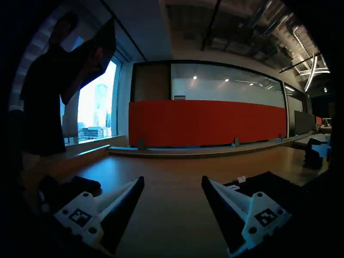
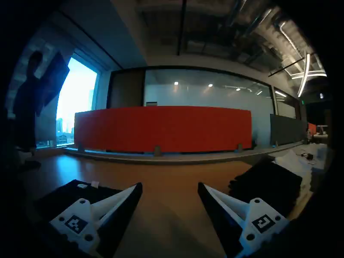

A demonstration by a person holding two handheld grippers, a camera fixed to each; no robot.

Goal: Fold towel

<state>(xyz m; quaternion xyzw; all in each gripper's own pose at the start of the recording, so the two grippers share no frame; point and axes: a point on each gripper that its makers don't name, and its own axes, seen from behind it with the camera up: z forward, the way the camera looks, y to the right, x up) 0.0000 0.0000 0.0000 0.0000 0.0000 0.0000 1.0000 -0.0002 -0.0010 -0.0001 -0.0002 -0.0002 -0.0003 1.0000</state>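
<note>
My left gripper (image 1: pixel 173 180) stands open low over the wooden table (image 1: pixel 172 172), nothing between its fingers. A black towel (image 1: pixel 275 185) with a white tag lies flat just right of its right finger. My right gripper (image 2: pixel 170 187) is open too, also holding nothing. In the right gripper view a black towel (image 2: pixel 69 193) with a white tag lies behind the left finger, and a stack of folded black towels (image 2: pixel 268 182) sits to the right. A person (image 1: pixel 47 99) stands at the far left holding up a dark cloth (image 1: pixel 101 47).
A small dark bundle (image 1: pixel 81 185) lies left of the left gripper. A red divider panel (image 1: pixel 206 122) runs along the table's far edge. White cloths and clutter (image 2: pixel 301 161) lie at the far right. A bright window (image 2: pixel 71 103) is at left.
</note>
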